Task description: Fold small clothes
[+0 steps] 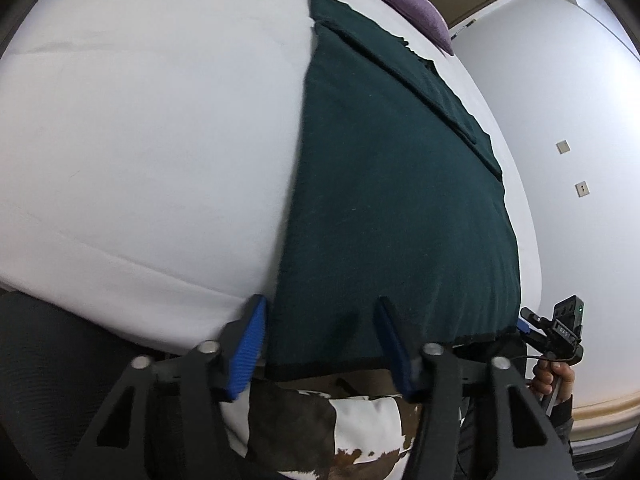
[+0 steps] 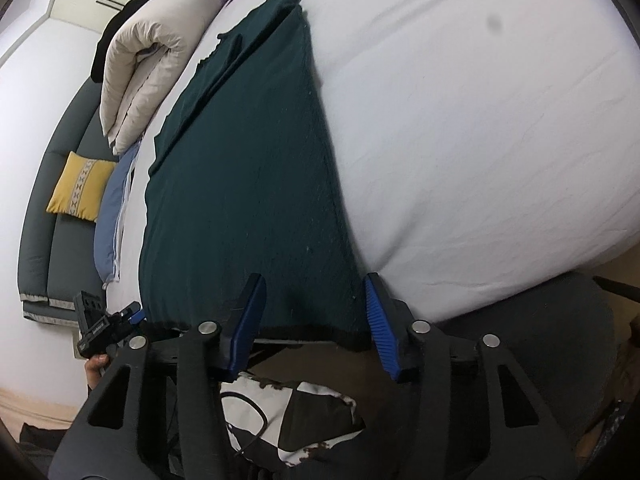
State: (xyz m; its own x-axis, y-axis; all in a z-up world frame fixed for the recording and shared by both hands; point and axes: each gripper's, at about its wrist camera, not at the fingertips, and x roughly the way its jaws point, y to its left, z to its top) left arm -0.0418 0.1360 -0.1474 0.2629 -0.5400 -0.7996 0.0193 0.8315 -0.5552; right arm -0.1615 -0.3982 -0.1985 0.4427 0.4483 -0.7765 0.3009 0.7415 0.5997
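Plainly, both my grippers hung wide open at the near hem of the dark green garment (image 1: 384, 200), gripping nothing. My left gripper (image 1: 322, 344) straddled the garment's left near corner, one ribbed blue pad (image 1: 248, 352) just off the cloth over the bed sheet (image 1: 140, 140), the other above the knit. My right gripper (image 2: 314, 320) framed the opposite near corner, its ribbed pad (image 2: 382, 324) at the hemmed side edge.

That garment (image 2: 248, 184) lay flat and lengthwise on the smooth white sheet (image 2: 480, 120), a long, tapering slab of fuzzy knit with a thick dark band along the near hem and a narrow folded strip along one long side. Beyond it sat a plush purple cushion (image 1: 416, 8). Beside the bed I saw a rolled cream duvet (image 2: 148, 60), a blue pillow (image 2: 110, 216) and a mustard cushion (image 2: 80, 188) with a patterned stripe.
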